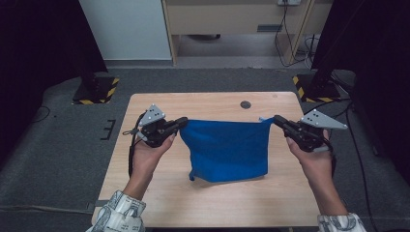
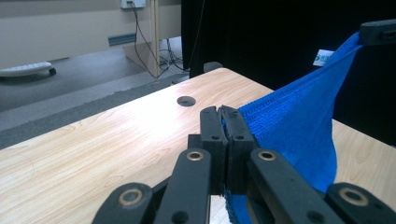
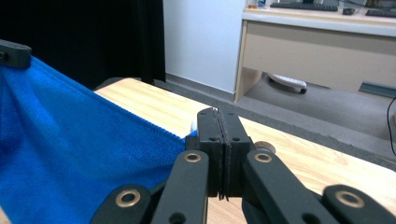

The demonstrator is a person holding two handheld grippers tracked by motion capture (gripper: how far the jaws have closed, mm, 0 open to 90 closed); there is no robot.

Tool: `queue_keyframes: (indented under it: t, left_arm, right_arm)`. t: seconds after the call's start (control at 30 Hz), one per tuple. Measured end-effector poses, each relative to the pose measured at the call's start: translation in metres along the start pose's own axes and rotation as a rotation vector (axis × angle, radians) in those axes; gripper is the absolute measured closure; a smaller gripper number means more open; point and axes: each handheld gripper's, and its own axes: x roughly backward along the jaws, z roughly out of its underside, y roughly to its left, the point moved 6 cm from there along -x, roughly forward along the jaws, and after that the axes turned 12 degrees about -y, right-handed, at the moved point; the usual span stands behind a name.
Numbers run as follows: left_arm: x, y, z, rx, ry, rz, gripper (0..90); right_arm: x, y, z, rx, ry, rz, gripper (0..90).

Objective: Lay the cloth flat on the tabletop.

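A blue cloth (image 1: 226, 149) hangs stretched between my two grippers above the wooden table (image 1: 159, 108), its lower edge resting on the tabletop. My left gripper (image 1: 182, 123) is shut on the cloth's upper left corner. My right gripper (image 1: 276, 119) is shut on the upper right corner. In the left gripper view the jaws (image 2: 223, 112) are pressed together on the blue cloth (image 2: 299, 116), and the other gripper's tip (image 2: 377, 31) shows far off. In the right gripper view the jaws (image 3: 217, 115) pinch the cloth (image 3: 70, 149) at its edge.
A round hole (image 1: 245, 104) sits near the table's far edge. Black stands with yellow-striped bases (image 1: 95, 90) flank the table on the grey floor. A pale desk (image 1: 232, 19) stands beyond, with cables beside it.
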Motion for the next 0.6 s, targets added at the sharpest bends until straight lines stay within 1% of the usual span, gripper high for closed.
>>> queue_keyframes:
  t: [0.07, 0.1, 0.27, 0.43, 0.47, 0.57, 0.6]
  left_arm:
    - [-0.002, 0.001, 0.0, 0.007, 0.001, -0.002, 88.7]
    - [-0.003, 0.001, 0.0, 0.003, 0.0, -0.005, 88.7]
    - [-0.001, 0.0, -0.004, 0.002, -0.004, -0.004, 88.7]
    - [0.005, -0.006, -0.01, -0.013, -0.016, 0.001, 88.7]
    - [0.009, -0.009, -0.014, -0.022, -0.023, 0.002, 88.7]
    - [0.017, -0.014, -0.02, -0.031, -0.037, 0.006, 88.7]
    - [0.017, -0.014, -0.02, -0.031, -0.037, 0.006, 88.8]
  right_arm:
    - [-0.003, -0.001, 0.001, -0.002, 0.005, 0.005, 89.4]
    - [-0.003, -0.001, 0.001, -0.003, 0.004, 0.005, 89.4]
    - [0.0, 0.0, -0.003, 0.001, -0.008, 0.003, 89.4]
    - [0.008, 0.005, -0.011, 0.003, -0.031, -0.004, 89.4]
    - [0.012, 0.006, -0.016, 0.004, -0.046, -0.007, 89.4]
    - [0.018, 0.011, -0.022, 0.009, -0.062, -0.015, 89.4]
    - [0.018, 0.011, -0.022, 0.009, -0.062, -0.015, 89.4]
